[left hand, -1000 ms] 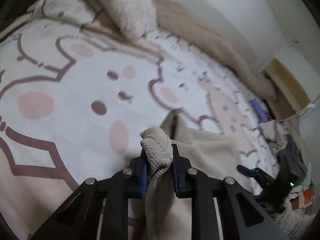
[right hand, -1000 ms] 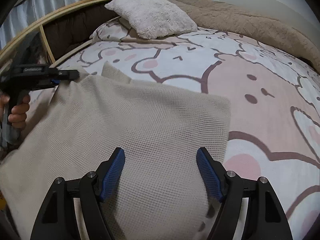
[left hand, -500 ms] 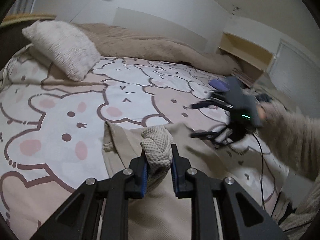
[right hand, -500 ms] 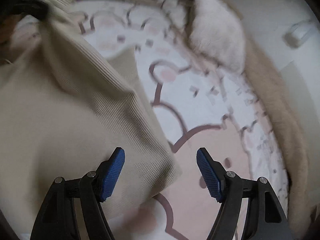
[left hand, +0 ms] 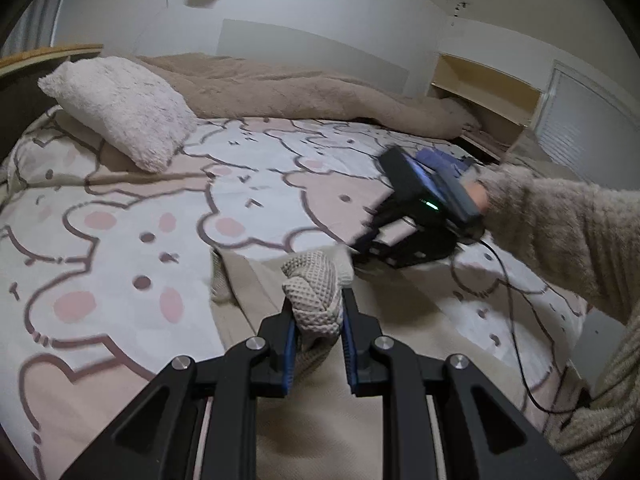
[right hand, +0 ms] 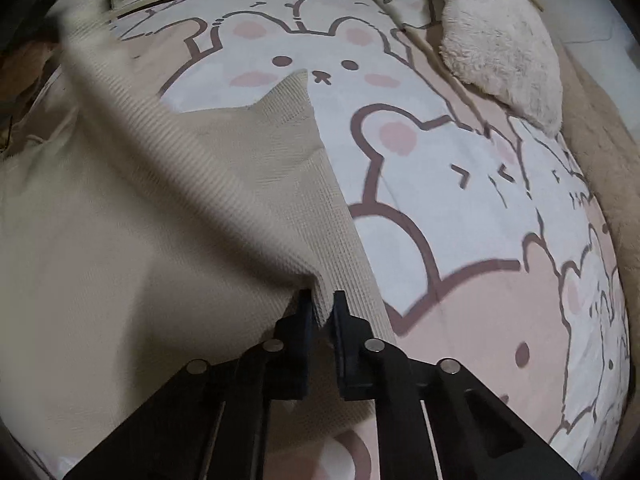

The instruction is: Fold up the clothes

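Both jaw pairs are clamping the beige waffle-knit garment (right hand: 120, 260) lying on the bear-print bedsheet (right hand: 460, 200): we are pinching a bunched wad in the left gripper (left hand: 316, 320) and a thin edge in the right gripper (right hand: 322, 308). We are judging it light, soft and droopy, so hems and corners are serving best as grip points.

This is a bedroom in a home. A bed fills most of both views, its sheet (left hand: 120, 216) printed with cartoon bears and rabbits in pink and white. A fluffy white pillow (left hand: 120, 108) lies at the upper left, a tan plush blanket (left hand: 300, 88) is bunched along the far side, and a wooden headboard (left hand: 48, 54) curves at the left edge. Plain white walls (left hand: 320, 8) rise behind.
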Demonstrator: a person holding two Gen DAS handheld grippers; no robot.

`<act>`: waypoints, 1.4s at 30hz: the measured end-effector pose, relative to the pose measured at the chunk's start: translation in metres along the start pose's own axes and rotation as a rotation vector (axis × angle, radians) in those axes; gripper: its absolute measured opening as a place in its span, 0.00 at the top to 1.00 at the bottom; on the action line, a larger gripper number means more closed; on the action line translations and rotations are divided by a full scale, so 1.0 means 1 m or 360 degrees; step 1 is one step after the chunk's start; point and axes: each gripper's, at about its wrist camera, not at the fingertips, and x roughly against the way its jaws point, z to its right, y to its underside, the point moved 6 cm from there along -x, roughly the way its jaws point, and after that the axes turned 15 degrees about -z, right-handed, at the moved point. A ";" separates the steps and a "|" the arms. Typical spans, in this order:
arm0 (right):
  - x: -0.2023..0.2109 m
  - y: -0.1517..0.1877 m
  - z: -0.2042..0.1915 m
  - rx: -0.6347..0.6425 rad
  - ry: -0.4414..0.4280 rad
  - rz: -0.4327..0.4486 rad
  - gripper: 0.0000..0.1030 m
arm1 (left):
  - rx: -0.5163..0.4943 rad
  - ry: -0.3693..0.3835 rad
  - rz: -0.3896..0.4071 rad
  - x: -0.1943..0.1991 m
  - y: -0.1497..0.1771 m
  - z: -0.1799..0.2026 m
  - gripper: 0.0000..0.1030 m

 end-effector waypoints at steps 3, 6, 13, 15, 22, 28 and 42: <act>0.010 0.012 0.008 -0.0049 0.0010 0.0021 0.93 | 0.0085 -0.0042 0.0003 -0.008 -0.026 -0.020 0.81; 0.021 0.024 0.018 -0.0105 0.0022 0.0043 0.93 | 0.0195 -0.0071 -0.0054 -0.031 -0.048 -0.042 0.81; 0.005 0.054 0.050 -0.0273 0.0012 -0.0053 0.93 | 0.0341 -0.0160 -0.0321 -0.112 -0.053 -0.072 0.81; -0.006 0.060 0.054 -0.0325 -0.0011 -0.0085 0.93 | 0.0383 -0.0185 -0.0397 -0.135 -0.054 -0.080 0.81; 0.014 0.075 0.075 -0.0753 -0.0031 0.0002 0.93 | 0.0490 -0.0143 -0.0454 -0.146 -0.052 -0.097 0.71; 0.061 0.126 0.078 -0.1323 -0.0097 0.0246 0.92 | 0.0545 -0.0215 -0.0390 -0.082 -0.031 -0.106 0.45; 0.049 0.077 -0.154 -0.1045 -0.0639 0.0294 0.92 | 0.0453 -0.0273 -0.0667 -0.041 0.130 -0.005 0.45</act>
